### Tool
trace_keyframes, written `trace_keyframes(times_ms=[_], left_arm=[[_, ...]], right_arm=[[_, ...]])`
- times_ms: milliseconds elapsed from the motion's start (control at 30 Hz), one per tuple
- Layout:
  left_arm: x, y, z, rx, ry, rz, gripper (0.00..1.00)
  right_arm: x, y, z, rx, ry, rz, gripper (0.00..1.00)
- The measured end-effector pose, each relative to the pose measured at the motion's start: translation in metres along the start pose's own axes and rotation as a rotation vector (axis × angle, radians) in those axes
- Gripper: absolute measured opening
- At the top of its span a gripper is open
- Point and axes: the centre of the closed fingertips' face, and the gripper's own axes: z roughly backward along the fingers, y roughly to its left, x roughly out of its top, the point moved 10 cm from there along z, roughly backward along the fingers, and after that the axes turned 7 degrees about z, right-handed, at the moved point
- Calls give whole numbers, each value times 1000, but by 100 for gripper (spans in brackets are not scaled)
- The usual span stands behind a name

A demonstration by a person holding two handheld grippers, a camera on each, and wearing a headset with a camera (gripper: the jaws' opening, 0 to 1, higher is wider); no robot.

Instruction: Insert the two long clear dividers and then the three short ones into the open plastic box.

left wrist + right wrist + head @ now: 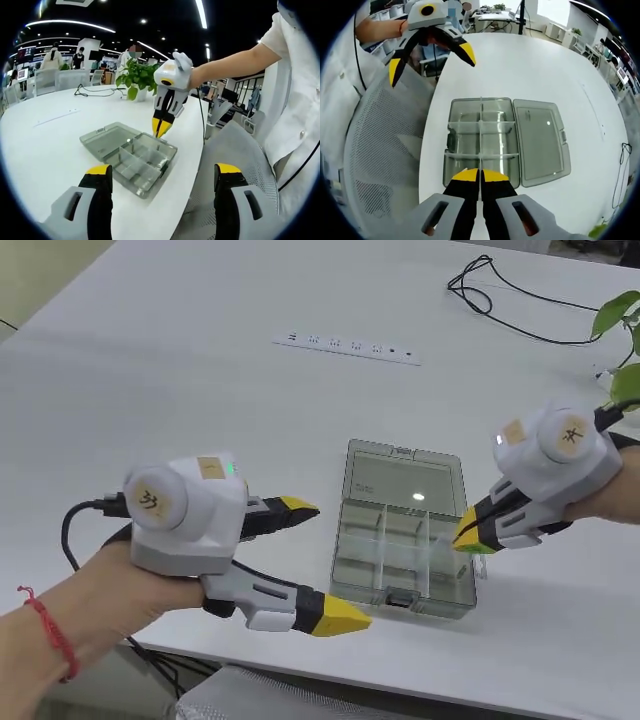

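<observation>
- Dividers of thin clear plastic stand in the plastic box, crossing into a grid of small cells. They are so glassy that I cannot count long against short with any certainty.
- That box sits open at the lower centre of the head view, close to the near edge of the white desk, with its lid folded flat behind it.
- Right tool hangs over the box's right edge, jaws clenched tip to tip. In the right gripper view a fine clear line runs straight into the pinch, so it may be nipping a divider's top edge, but I cannot tell for sure.
- Left tool hovers at the lower left of the head view, jaws spread wide, grasping nothing and apart from the box.
- Handling, as I judge it: each strip looks featherlight and slick-faced, stiff along its length yet springy if bowed. It seems likely to crack or pop out if twisted.
- Best hold is probably on the upper edge near the middle, pinched across the thin faces, so the ends stay free to find the wall slots.
- The box looks light too and may skid on the smooth desk when pressed, so the free tool could steady a wall.
</observation>
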Motion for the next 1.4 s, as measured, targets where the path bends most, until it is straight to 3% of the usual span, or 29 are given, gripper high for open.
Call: trace_keyframes(times_ms=[233, 700, 1133, 1400], left_arm=[[2, -1, 0, -3, -6, 0, 85], [1, -2, 1, 2, -9, 5, 85], [-3, 1, 1, 4, 0, 5, 89], [-5, 3, 2, 9, 9, 7, 90]], right_arm=[[-5, -4, -3, -15, -6, 22, 2], [-14, 4, -18, -52, -53, 18, 2], [-15, 4, -31, -58, 1, 53, 3], [-14, 5, -30, -65, 1, 48, 3]])
